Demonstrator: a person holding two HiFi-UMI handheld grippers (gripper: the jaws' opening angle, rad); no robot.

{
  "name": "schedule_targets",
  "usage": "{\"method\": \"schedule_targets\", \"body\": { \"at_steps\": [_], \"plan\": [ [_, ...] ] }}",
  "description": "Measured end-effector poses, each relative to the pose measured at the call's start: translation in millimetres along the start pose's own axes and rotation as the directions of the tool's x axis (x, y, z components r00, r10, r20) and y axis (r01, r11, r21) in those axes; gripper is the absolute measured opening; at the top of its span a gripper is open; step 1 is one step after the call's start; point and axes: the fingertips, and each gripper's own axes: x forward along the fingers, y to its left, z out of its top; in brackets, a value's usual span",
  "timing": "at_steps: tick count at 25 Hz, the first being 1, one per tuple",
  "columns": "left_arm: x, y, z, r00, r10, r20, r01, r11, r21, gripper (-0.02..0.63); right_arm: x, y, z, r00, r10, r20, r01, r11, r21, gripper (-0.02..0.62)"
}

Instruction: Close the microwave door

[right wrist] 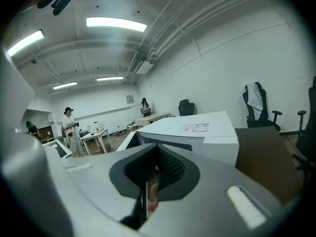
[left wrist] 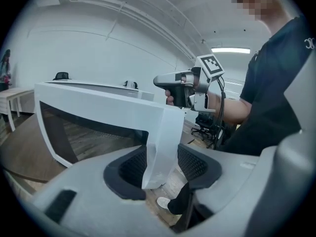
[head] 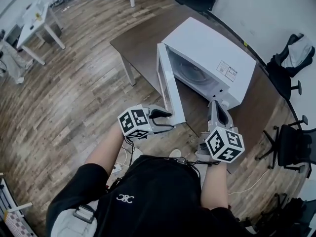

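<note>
A white microwave (head: 212,53) stands on a brown table (head: 143,38), and its door (head: 170,90) hangs wide open toward me. My left gripper (head: 168,121) straddles the door's free lower corner. In the left gripper view the door's white edge (left wrist: 160,142) stands between the dark pads (left wrist: 129,169), with a narrow gap at the right one, so the jaws are open. My right gripper (head: 217,113) hovers just in front of the microwave's right front corner, its jaws shut and empty. The right gripper view shows the microwave (right wrist: 197,132) straight ahead. The right gripper (left wrist: 158,81) also shows beyond the door.
Black office chairs (head: 291,147) stand right of the table, one with a jacket (head: 296,53). A small white table (head: 37,19) is far left on the wooden floor. Cables (head: 118,167) lie by my feet. People (right wrist: 69,127) stand far across the room.
</note>
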Motion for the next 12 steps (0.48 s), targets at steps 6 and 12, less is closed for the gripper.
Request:
{"method": "schedule_targets", "body": {
  "at_steps": [6,12],
  "plan": [
    [27.7,-1.9,16.1,1.0,0.006,-0.029,-0.005,0.999,0.034,0.152,-13.0,-33.1,2.2,1.0,-0.022,0.011,0.022,1.0,0.017,0.006],
    [52.0,3.7,29.1,0.999,0.036,-0.026,-0.036,0.999,0.022,0.152,-23.2,-63.7,5.9,0.999,-0.036,0.019,0.035,0.999,0.023,0.006]
  ]
}}
